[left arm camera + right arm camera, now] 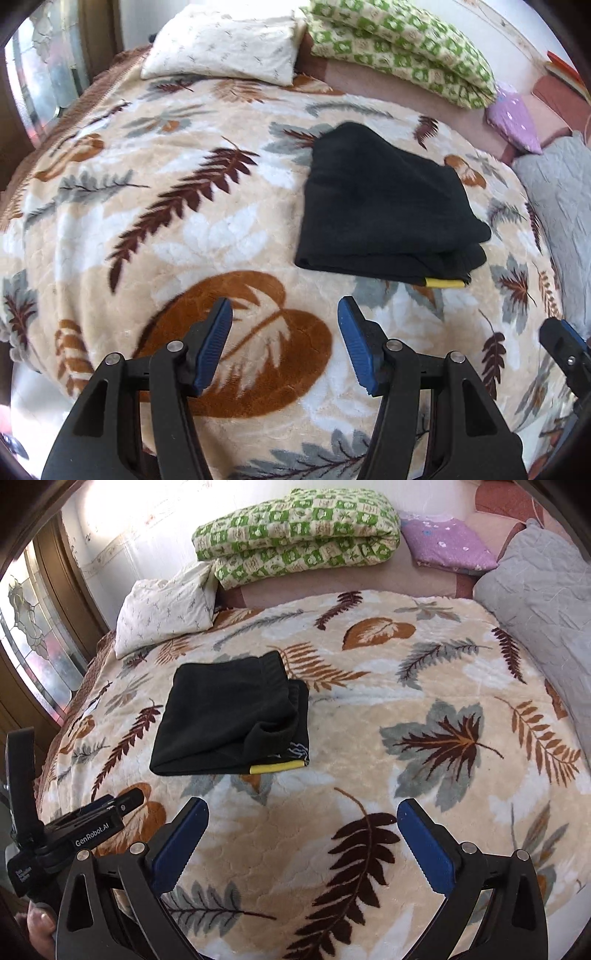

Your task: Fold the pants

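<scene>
The black pants (384,206) lie folded into a compact stack on the leaf-patterned blanket (192,229), with a yellow stripe (445,283) at the near edge. They also show in the right wrist view (229,716). My left gripper (284,328) is open and empty, held above the blanket just short of the pants. My right gripper (301,830) is open and empty, near and to the right of the pants. The left gripper's body shows at the left of the right wrist view (92,823).
A white pillow (221,44), a folded green checked quilt (399,48), a purple folded cloth (447,546) and a grey quilted pillow (543,602) line the far and right sides of the bed. A window (33,646) is at the left.
</scene>
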Demonstrator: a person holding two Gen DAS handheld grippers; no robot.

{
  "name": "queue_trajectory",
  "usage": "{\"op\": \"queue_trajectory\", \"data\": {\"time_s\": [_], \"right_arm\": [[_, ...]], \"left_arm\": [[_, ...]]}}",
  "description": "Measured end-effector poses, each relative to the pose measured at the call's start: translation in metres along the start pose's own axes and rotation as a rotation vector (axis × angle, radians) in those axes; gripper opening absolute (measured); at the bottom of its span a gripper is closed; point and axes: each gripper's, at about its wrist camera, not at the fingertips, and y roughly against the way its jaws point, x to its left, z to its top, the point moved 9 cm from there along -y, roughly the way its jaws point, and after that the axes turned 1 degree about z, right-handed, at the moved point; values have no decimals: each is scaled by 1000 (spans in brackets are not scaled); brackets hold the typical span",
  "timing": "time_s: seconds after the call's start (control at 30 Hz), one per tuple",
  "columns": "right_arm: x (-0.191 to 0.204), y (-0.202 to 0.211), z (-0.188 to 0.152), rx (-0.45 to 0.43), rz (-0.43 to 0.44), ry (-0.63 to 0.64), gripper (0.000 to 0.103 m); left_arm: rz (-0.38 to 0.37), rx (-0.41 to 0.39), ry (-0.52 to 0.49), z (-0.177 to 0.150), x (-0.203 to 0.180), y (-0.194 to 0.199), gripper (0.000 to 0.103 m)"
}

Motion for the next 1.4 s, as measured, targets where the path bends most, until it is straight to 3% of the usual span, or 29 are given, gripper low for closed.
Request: {"op": "queue_trajectory", "data": {"time_s": [0.23,0.7,1.0,1.07,1.13,1.27,1.4], "right_arm": [[15,16,8,-51,-26,50,103],[7,31,1,-132,-101,58,103],[-2,35,-3,-149,-100,24,103],[-1,36,-3,-156,-101,28,103],[1,36,-3,-159,-104,36,103],[2,37,-3,-162,-106,39,103],[4,38,-2,-168,-110,49,103]], "left_arm": [[56,-40,-32,-2,4,12,59],[56,-58,-15,-6,-1,20,59],[30,-68,8,-10,-4,23,59],[62,-86,-2,-8,-2,25,64],[83,-94,-14,-6,0,27,75],[34,-152,24,-1,4,37,75],[60,-158,4,3,5,39,75]]}}
